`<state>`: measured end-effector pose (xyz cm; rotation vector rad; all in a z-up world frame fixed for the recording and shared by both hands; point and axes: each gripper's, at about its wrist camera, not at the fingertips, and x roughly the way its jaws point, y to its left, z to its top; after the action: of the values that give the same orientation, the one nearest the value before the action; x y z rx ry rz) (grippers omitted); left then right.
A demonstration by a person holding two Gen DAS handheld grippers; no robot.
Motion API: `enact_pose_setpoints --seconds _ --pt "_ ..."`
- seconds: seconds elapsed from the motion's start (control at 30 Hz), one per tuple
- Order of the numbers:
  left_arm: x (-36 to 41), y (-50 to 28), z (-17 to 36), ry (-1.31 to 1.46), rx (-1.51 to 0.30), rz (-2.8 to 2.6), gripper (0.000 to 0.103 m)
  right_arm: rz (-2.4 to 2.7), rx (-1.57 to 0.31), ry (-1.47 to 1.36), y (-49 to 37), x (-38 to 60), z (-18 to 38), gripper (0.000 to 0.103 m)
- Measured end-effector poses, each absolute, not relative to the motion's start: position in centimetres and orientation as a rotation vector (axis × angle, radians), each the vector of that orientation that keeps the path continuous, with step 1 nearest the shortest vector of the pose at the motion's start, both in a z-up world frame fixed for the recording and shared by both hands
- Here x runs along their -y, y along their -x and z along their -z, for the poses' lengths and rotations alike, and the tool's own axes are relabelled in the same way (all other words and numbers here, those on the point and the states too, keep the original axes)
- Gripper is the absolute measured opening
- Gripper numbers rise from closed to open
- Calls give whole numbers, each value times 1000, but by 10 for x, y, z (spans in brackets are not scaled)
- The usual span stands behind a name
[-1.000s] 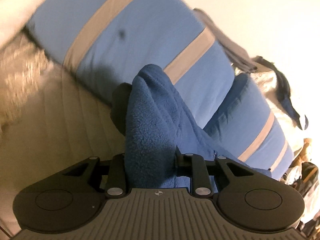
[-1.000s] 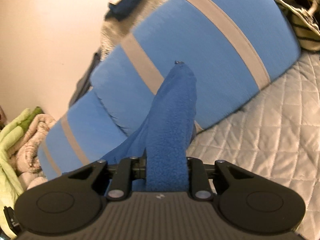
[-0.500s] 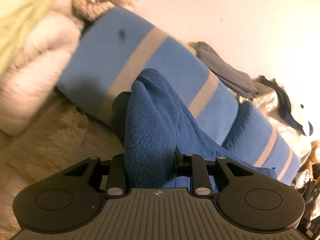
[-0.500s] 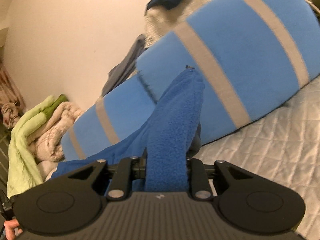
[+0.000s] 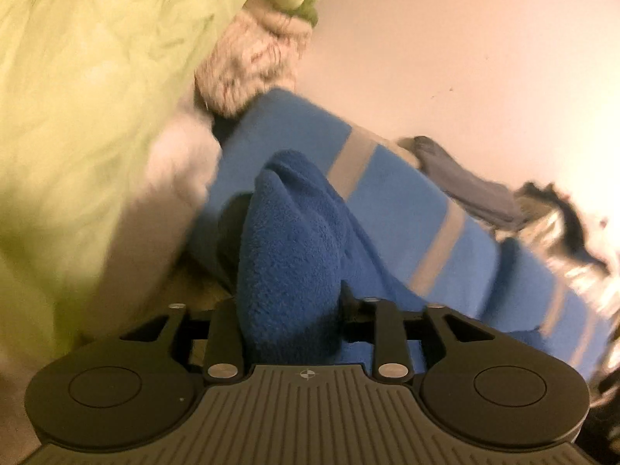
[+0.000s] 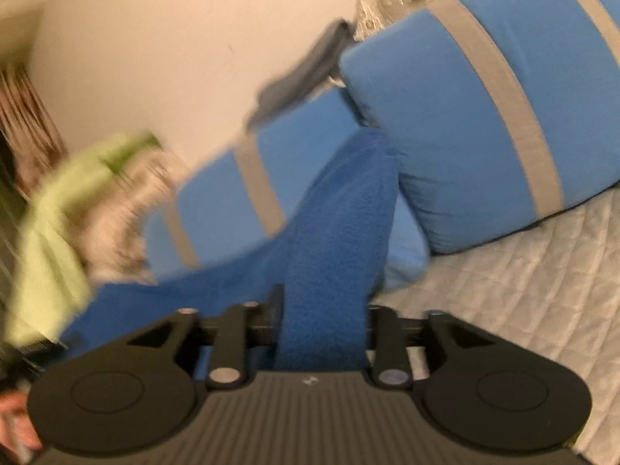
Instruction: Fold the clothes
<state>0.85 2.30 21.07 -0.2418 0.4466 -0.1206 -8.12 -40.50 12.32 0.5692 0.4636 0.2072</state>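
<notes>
A dark blue fleece garment (image 5: 294,240) rises between the jaws of my left gripper (image 5: 290,306); those jaws are opening, with the fleece still filling the gap. In the right wrist view the same fleece (image 6: 341,213) stands between the jaws of my right gripper (image 6: 323,310), which are also opening. One black finger (image 6: 277,310) shows against the cloth's left side. The fleece stretches away to the left between the two grippers. Both fingertips are mostly hidden by the cloth.
Light blue pillows with grey stripes (image 6: 484,116) (image 5: 387,201) lie along the wall on a quilted white bed cover (image 6: 523,290). A light green cloth (image 5: 85,108) over beige knitwear (image 5: 252,66) fills the left. A grey garment (image 5: 472,190) lies behind the pillows. A hand (image 6: 15,426) shows low left.
Both views have swung toward the pile of green and beige cloth, which now looms large on the left. The fleece stays between both pairs of jaws, and a finger now shows beside it on the right gripper.
</notes>
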Motion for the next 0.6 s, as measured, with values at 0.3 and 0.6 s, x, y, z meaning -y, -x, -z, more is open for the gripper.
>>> enact_pose_setpoints --seconds 0.3,0.6 --pt "-2 -40 -170 -30 -414 -137 79 -125 -472 -298 73 385 -110 103" --pt "-2 -36 -153 -78 -482 -87 83 -136 -502 -439 75 405 -97 103"
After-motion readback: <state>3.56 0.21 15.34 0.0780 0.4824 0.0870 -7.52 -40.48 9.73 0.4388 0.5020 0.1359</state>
